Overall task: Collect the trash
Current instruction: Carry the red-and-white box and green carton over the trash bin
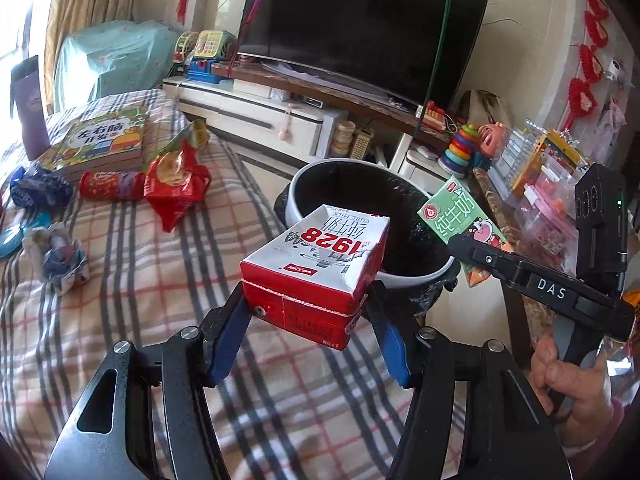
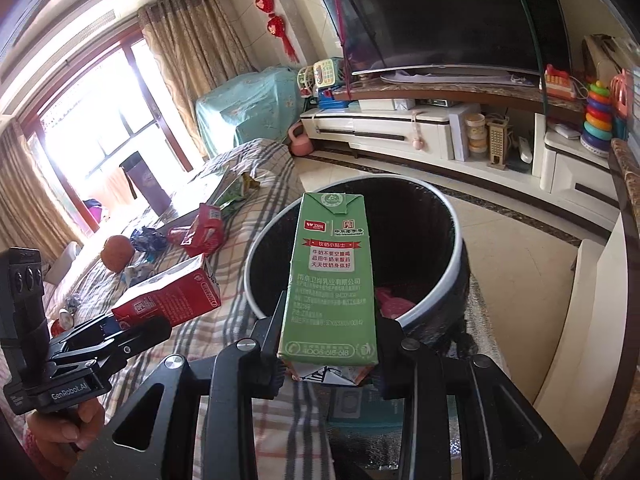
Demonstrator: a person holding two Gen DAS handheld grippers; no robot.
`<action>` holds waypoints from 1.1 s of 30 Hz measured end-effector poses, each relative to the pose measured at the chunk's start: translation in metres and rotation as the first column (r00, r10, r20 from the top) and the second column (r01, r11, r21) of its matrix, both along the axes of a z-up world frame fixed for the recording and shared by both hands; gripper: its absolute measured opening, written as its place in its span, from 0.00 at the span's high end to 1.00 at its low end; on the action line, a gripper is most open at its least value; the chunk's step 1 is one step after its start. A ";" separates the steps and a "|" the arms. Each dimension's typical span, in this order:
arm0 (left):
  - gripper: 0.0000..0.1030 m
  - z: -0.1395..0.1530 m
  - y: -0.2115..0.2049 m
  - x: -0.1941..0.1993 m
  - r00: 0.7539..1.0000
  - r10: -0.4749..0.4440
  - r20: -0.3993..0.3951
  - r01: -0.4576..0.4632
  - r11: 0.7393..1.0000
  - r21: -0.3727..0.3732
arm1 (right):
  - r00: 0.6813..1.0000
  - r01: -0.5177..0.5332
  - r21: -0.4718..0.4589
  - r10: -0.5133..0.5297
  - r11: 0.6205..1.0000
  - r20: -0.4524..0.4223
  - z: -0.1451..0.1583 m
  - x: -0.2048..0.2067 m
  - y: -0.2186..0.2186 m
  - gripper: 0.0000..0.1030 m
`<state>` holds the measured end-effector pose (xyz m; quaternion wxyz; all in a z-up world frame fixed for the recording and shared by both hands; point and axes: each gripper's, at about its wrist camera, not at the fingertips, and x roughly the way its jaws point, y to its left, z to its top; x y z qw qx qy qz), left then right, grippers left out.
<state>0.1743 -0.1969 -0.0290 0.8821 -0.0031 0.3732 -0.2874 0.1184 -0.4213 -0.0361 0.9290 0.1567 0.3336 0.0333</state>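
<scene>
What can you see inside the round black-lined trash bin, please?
Inside the round black-lined trash bin, something pink-red lies at the bottom. The green milk carton in the right claw covers the rest.

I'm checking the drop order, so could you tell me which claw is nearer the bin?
Right. The right claw holds the green carton at the bin rim; the left claw, with the red carton, sits back over the bed.

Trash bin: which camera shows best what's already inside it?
Right wrist. It looks down into the trash bin, showing something pink at the bottom behind the green carton. Left wrist shows only its dark interior, partly blocked by the red carton.
</scene>
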 end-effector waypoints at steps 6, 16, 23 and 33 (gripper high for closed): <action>0.43 0.001 -0.019 0.005 1.000 -0.021 0.007 0.021 1.000 0.008 | 1.000 0.018 -0.007 -0.018 1.000 -0.006 -0.001 0.004 -0.013 0.68; 0.43 0.003 -0.040 0.017 0.999 -0.037 0.013 0.037 0.999 0.017 | 1.000 0.018 -0.024 -0.018 1.000 -0.018 -0.001 0.018 -0.025 0.68; 0.44 -0.001 -0.048 0.024 0.999 -0.041 0.002 0.041 0.999 0.025 | 0.999 0.011 -0.026 -0.012 1.000 -0.037 -0.005 0.027 -0.031 0.68; 0.44 -0.006 -0.058 0.030 0.999 -0.045 -0.005 0.045 0.998 0.039 | 0.999 0.005 -0.041 -0.007 0.999 -0.054 -0.006 0.037 -0.034 0.68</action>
